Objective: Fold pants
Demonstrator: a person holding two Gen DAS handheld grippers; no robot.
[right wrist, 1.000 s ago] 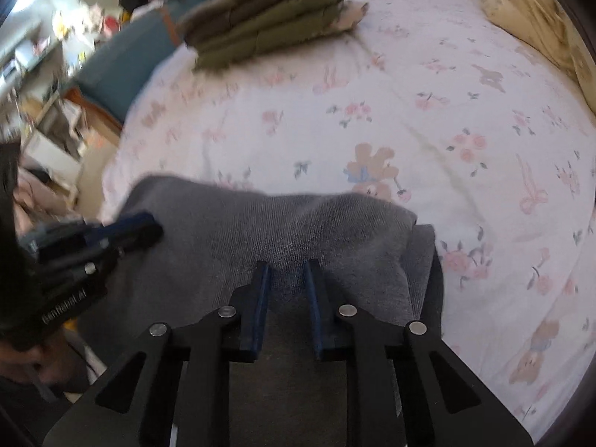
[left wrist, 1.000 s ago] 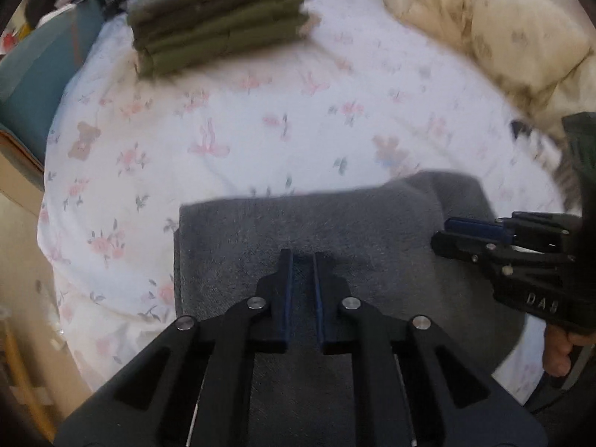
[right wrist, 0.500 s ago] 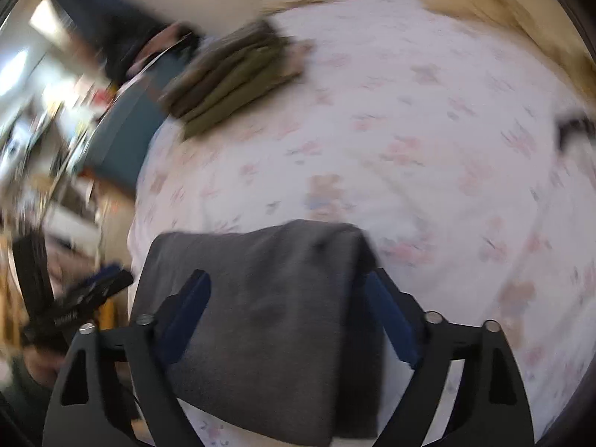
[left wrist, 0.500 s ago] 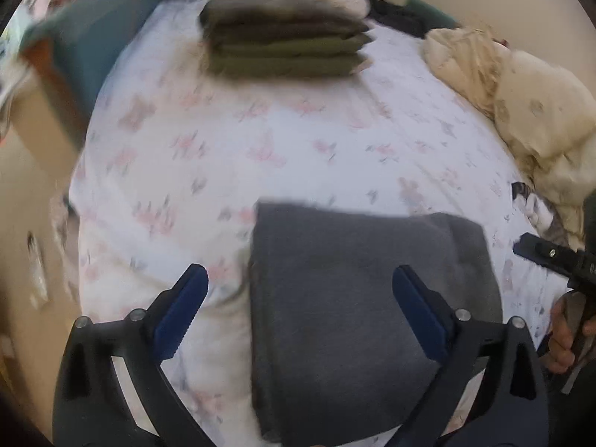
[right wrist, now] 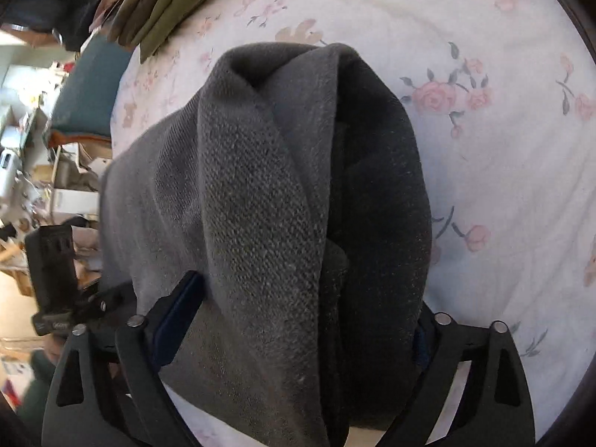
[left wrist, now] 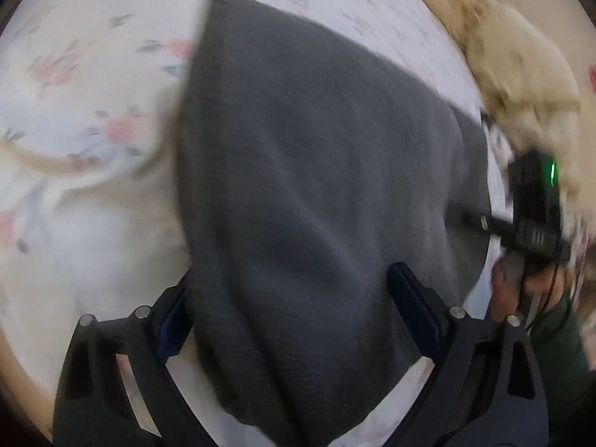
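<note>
The folded grey pants [left wrist: 316,193] lie on the floral bedsheet [left wrist: 93,111]. My left gripper [left wrist: 290,309] is open wide, its jaws straddling the near end of the pants. My right gripper [right wrist: 298,313] is also open wide, with the thick folded bundle [right wrist: 283,205] between its fingers. Whether the fingers press the cloth I cannot tell. The right gripper's body shows at the right edge of the left wrist view [left wrist: 536,205], and the left gripper's body shows at the left edge of the right wrist view [right wrist: 56,279].
A stack of folded olive garments [right wrist: 167,0] lies at the far side of the bed. A cream blanket [left wrist: 514,74] is bunched at the right. A teal cushion [right wrist: 89,89] and room clutter lie beyond the bed's left edge.
Both grippers opened from shut a second ago, then moved down close around the grey pants. The pants now fill both views.
</note>
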